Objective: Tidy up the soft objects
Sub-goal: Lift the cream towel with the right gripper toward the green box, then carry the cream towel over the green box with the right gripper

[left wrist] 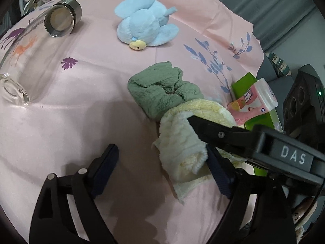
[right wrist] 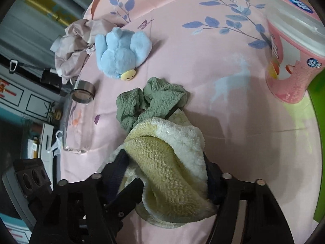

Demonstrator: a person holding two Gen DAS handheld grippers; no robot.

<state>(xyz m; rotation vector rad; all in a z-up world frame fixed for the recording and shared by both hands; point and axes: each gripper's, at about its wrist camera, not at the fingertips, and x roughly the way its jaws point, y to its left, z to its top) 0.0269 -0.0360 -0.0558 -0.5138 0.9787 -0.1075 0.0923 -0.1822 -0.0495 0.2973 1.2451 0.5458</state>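
On the pink bed sheet the sorting looks barely begun — the right gripper clamps the cream towel beside the green towel, the left gripper gapes empty, the blue plush untouched.

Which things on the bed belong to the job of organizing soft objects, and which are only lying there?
For the job:
- yellow towel, between the fingers of the right gripper
- green towel, touching the yellow one
- blue plush toy

Only lying there:
- glass bottle with metal cap, on its side
- pink canister
- green box
- crumpled cloth
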